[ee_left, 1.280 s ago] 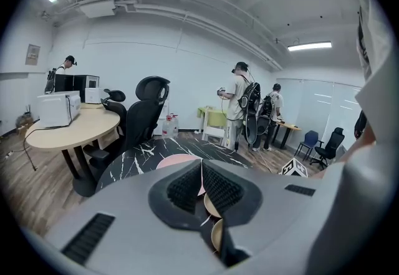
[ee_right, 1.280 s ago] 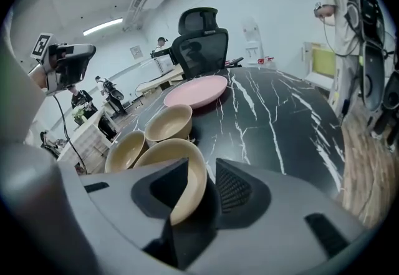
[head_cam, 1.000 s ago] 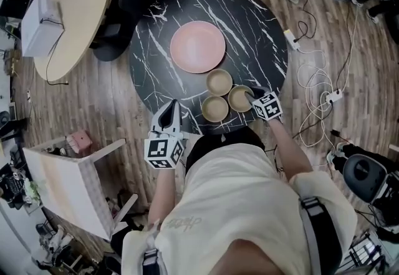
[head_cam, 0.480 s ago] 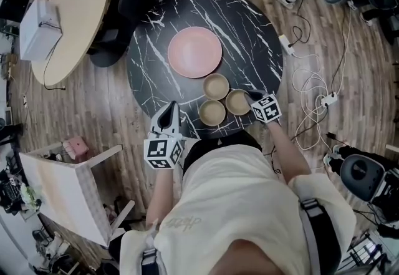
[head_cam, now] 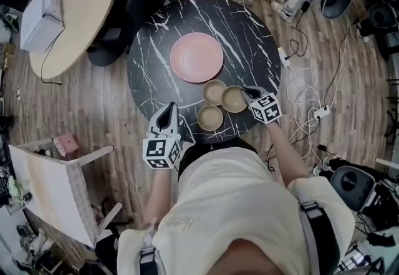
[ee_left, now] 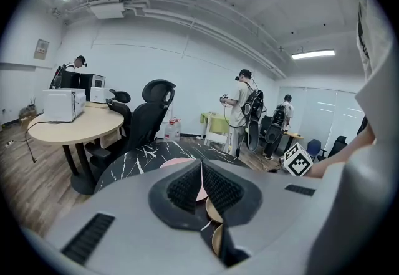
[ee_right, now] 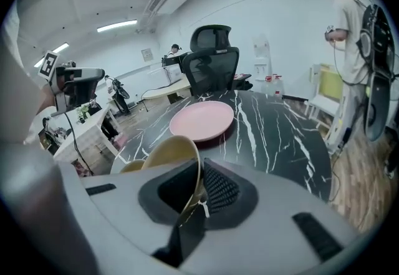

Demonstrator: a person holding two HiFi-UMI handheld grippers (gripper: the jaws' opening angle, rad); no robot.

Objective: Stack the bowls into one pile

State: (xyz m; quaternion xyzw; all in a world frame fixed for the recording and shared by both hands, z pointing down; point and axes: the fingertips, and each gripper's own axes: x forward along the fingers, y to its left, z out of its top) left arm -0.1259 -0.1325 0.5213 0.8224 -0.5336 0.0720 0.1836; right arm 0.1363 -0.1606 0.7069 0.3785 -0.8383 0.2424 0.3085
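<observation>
Though I can't read the blurred shirt print, my left gripper (head_cam: pixel 169 107) sits nearest, at the tabletop (head_cam: pixel 249 43) edge, fingers closed on nothing. My right gripper's (head_cam: pixel 246 90) fingers, easing apart, pinch the rim of the raised bowl (head_cam: pixel 233 100). A second ago it sat flat; now it's tilted beside the near bowl (head_cam: pixel 210 118) and far bowl (head_cam: pixel 214 90), with the pink plate (head_cam: pixel 196 57) beyond.

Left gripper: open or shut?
Shut, empty. In the left gripper view the left gripper has its pads meeting at the tips, with nothing between them.
</observation>
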